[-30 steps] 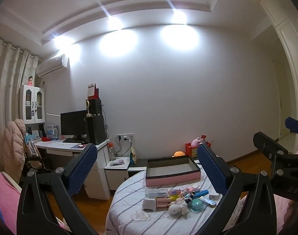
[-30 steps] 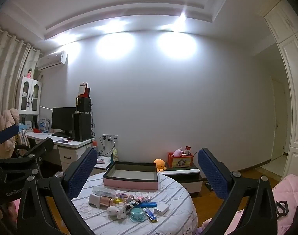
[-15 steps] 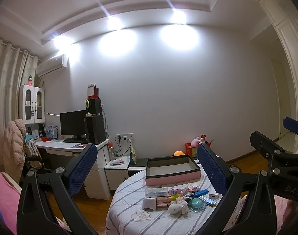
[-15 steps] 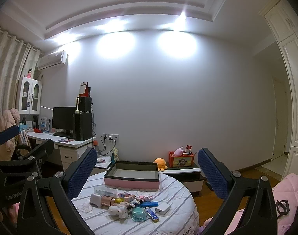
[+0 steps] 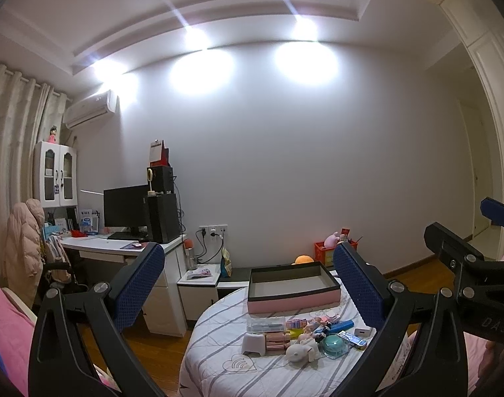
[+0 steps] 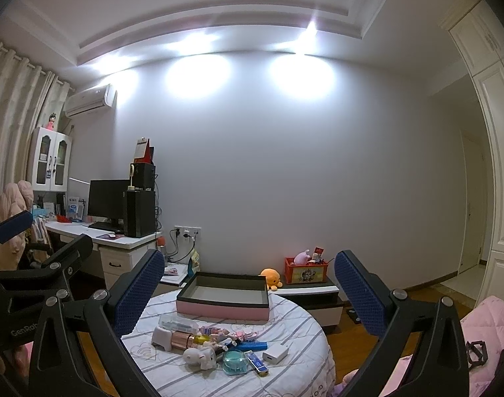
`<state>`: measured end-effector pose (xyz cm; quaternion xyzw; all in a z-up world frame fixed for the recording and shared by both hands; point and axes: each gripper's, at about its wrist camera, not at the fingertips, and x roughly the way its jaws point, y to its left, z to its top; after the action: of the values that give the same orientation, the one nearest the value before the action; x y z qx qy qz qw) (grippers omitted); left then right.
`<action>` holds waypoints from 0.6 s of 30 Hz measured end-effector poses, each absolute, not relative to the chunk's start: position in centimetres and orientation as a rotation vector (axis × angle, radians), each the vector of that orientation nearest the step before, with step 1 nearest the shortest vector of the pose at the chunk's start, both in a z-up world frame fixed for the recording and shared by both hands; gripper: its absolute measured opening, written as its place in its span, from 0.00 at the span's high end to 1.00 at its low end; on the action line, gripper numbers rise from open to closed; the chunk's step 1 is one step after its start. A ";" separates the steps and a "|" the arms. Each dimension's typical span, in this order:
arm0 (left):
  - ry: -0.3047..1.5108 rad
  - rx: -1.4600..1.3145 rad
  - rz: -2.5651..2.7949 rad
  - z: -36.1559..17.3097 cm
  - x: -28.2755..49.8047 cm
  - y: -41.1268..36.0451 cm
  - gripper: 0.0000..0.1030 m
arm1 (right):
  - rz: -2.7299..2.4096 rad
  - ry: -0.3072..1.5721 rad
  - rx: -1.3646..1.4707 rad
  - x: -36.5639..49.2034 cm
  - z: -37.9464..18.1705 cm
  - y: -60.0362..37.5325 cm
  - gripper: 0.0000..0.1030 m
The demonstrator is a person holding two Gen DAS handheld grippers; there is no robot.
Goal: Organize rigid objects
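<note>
Nearest the cameras, the left gripper and the right gripper both hang in the air with their blue padded jaws spread wide and nothing between them, each well short of the round table with its striped cloth. On the near part of that cloth the small rigid things lie crowded and touching: a white stand, a rose-gold tube, a white figurine, a teal round case, a blue bar and, slightly apart, a white charger block. That crowding looks like the main hazard: wide jaws closing on one piece would likely catch a neighbour or push it toward the table's edge, and the round case and tube could roll. A clear case may be hard to judge against the stripes. Behind the heap stands the open pink box, apparently the destination; a carried piece held too low could clip its near wall. The two grippers sit side by side, so reaching for the same heap together risks a collision.
</note>
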<state>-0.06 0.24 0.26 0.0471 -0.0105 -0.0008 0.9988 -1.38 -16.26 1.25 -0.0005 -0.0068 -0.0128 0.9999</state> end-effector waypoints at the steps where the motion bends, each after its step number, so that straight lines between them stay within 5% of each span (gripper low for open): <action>1: -0.022 0.095 -0.001 0.3 -0.1 0.2 0.00 | -0.026 -0.015 -0.002 -1.4 1.2 -16.2 0.00; 18: -0.026 0.096 0.005 0.1 0.1 0.2 0.00 | -0.027 -0.012 -0.006 -1.3 1.3 -16.4 0.00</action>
<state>0.09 0.23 0.07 0.0479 -0.0131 0.0023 0.9988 -1.31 -16.44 1.26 -0.0030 -0.0060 -0.0134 0.9999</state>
